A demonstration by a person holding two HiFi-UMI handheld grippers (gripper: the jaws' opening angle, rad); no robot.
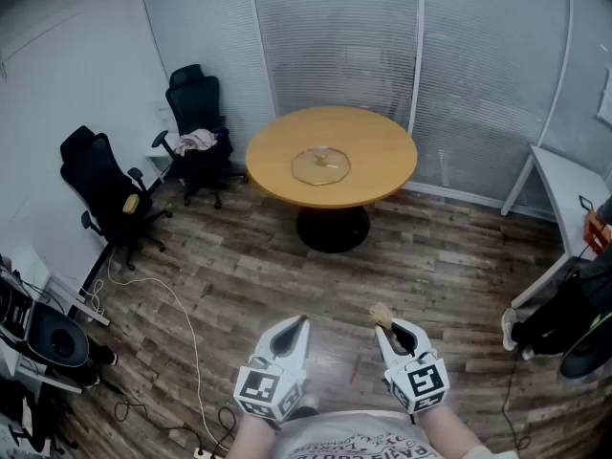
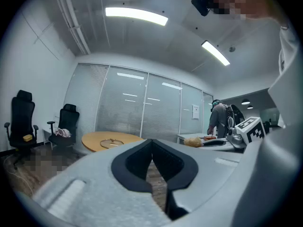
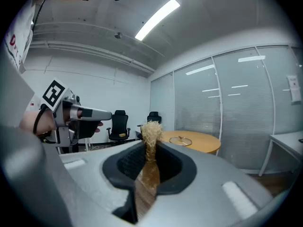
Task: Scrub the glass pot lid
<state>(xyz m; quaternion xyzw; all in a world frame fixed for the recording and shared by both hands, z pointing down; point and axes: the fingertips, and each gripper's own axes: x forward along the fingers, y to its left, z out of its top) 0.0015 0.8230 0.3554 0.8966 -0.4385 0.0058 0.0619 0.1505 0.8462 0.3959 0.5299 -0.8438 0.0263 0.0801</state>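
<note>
Both hand-held grippers are low in the head view, close to the person's body, over the wood floor point(image 1: 239, 266) and well apart from the work area.

Left hand-held gripper point(image 1: 300, 324): jaws narrow, tips meeting, nothing between them. Its own view confirms this point(image 2: 152, 145); only floor shows through the slit lower down.

Right hand-held gripper point(image 1: 395, 332): clamped on a scrubber point(image 1: 382, 314). In the right gripper view the jaws point(image 3: 150, 151) pinch the scrubber point(image 3: 150, 132) about mid-length. It stands upright, with its frayed tan top sticking out past the jaw tips.

The glass lid point(image 1: 321, 165) lies flat near the middle of the round desk point(image 1: 384, 151), knob up, across the room from the grippers. Neither gripper is near it. It also shows small in the left gripper view point(image 2: 111, 143) on the desk point(image 2: 97, 138), and in the right gripper view point(image 3: 181, 139) on the desk point(image 3: 204, 144).

Surroundings:
- Two black office chairs left of the desk: one point(image 1: 195, 113) by the blinds with a cloth point(image 1: 196, 141) on its seat, the other point(image 1: 100, 185) by the wall.
- White cable point(image 1: 184, 316) trails over the floor on the left.
- White desk point(image 1: 566, 185) at the right edge.
- Left gripper view shows a person point(image 2: 220, 119) standing in the background, back turned.
</note>
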